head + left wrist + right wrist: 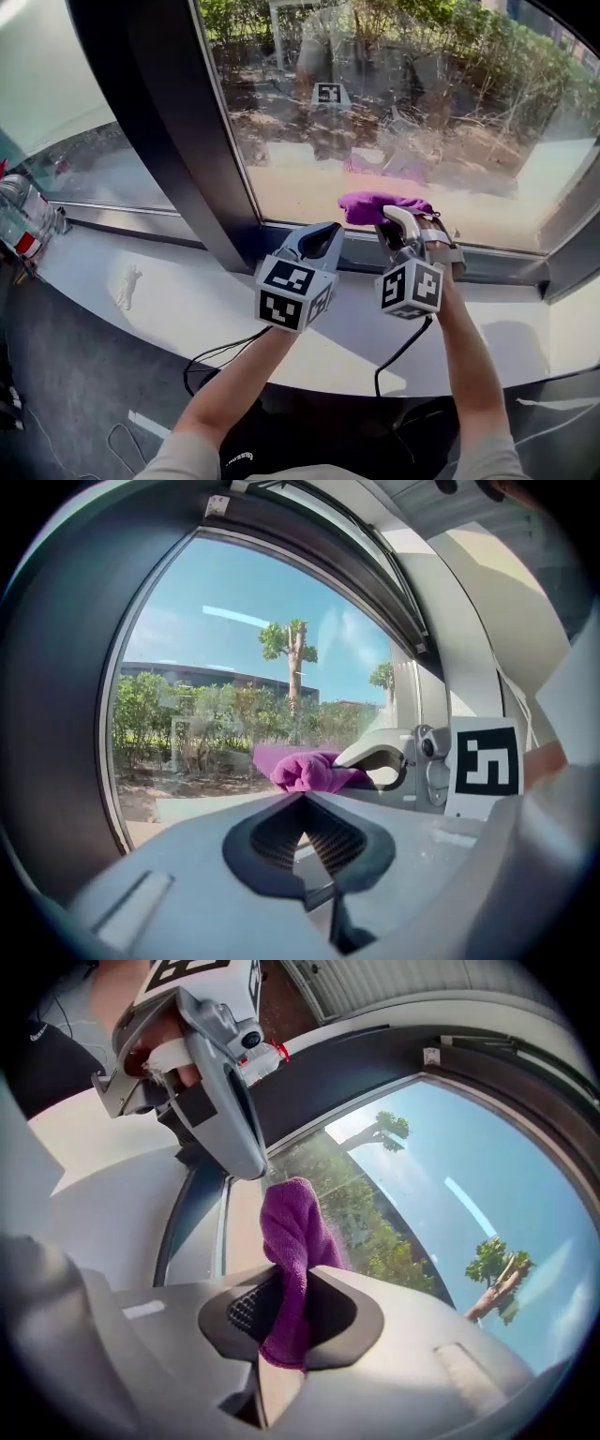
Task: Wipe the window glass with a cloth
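**Head view.** The right tongs [398, 225] are held at the lower edge of the large clear window glass [422, 112]. A crumpled purple microfibre cloth [380, 204] is bunched at their tip. It is against the pane or just off it; contact cannot be confirmed. The left tongs [319, 242] are held just beside them, over the white window sill [169, 300] and near the dark upright frame post [178, 141].

**Left gripper view.** The left tongs [302, 799] are seen pressed together with nothing between them. The cloth [305, 769] shows beyond them, at the glass.

**Right gripper view.** The right tongs [286, 1283] are clamped on a narrow fold of the cloth [291, 1232]. Most of the fabric stands free past the jaws, toward the glass.

**Judgement.** Wiping is judged to be at its start, low on the pane.
- The free bunch should be laid flat on the glass under light, steady pressure, so that fabric and not the hard tips meets the pane.
- Overlapping strokes are advised.
- The hold is slim, so drag could pull the cloth out.
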### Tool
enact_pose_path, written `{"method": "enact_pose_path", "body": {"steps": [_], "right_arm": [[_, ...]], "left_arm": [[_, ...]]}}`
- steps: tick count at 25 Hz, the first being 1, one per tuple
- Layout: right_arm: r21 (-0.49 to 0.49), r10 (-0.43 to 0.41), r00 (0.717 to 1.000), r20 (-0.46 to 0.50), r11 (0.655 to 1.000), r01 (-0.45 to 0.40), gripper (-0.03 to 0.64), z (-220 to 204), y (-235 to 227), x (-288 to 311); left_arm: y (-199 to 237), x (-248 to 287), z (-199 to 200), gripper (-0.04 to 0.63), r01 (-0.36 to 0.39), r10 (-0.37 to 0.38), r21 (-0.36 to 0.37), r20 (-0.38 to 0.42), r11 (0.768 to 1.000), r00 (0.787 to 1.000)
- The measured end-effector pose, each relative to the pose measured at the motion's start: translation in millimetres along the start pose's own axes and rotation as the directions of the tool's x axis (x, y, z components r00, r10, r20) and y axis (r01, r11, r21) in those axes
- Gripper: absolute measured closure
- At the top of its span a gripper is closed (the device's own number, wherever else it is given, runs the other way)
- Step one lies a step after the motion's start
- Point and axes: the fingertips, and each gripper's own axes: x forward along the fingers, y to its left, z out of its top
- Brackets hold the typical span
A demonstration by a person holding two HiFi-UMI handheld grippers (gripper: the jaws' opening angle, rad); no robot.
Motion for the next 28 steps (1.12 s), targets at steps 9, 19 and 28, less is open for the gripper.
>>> {"method": "enact_pose_path", "body": {"steps": [9, 19, 28], "right_arm": [[0.061, 0.205, 0.975, -0.087, 0.978, -0.200, 0.537, -55, 79, 25], [0.050, 0.150, 0.986, -0.074, 0.988, -0.147, 0.540, -42, 64, 7], [-0.038, -0.186, 0.980, 0.065, 0.981, 0.189, 0.538, 20, -87, -57]], "left_arm": [[-6, 21, -29, 0.595, 0.043, -0.043, -0.005, -0.038, 0.999, 0.998], [-14, 24, -27, 0.595, 0.085, -0.085, 0.008, -0.028, 0.996, 0.996], [-21, 5, 68, 0.595, 0.054, -0.068, 0.108, 0.126, 0.993, 0.990]]}}
